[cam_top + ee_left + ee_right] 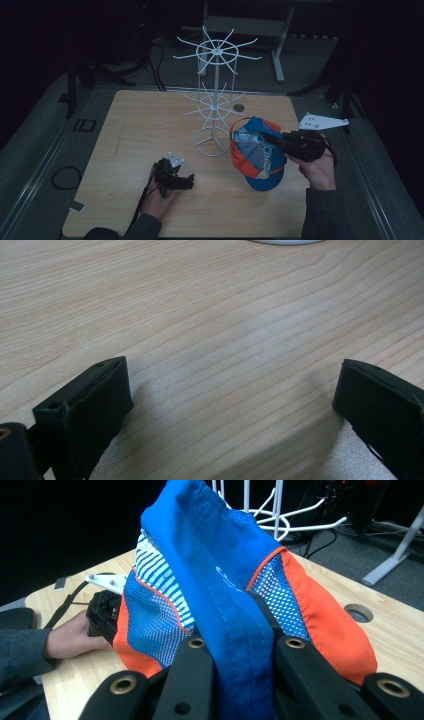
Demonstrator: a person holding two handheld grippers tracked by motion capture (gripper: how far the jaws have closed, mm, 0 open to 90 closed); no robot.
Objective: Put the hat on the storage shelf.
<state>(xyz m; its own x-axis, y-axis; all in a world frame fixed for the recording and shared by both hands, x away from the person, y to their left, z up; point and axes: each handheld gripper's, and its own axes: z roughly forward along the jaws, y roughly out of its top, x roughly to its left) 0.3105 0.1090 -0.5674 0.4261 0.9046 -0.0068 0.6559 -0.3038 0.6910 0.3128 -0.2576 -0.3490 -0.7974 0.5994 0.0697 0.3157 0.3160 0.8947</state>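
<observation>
- Two grippers are at work over the wooden table [150,130], one busy, one idle.
- The right gripper [272,137] is clenched on a cap [257,160], its two black jaws pinching a fold of the blue cloth between them; in the right gripper view the fabric [235,625] rises straight up out of the squeezed jaws.
- The cap is blue with orange panels, white mesh and a striped patch, and it hangs tilted from the jaws, crown side toward the stand and the blue brim low at 6 o'clock.
- From the high view the cap sits at about 4 o'clock from the foot of the white wire stand [215,100], just beside its round base ring; whether the brim touches the table cannot be told.
- The stand is upright near the middle of the table, with two tiers of spokes fanning out, the larger one on top.
- The left gripper [187,181] lies low at about 7 o'clock from the stand's base, well apart from the cap, cradled in the person's left hand [160,200].
- Its jaws are spread wide with nothing between them; the left gripper view looks past both black jaws onto bare wood grain [225,340].
- A round hole [238,107] shows in the tabletop at 1 o'clock from the stand's base.
</observation>
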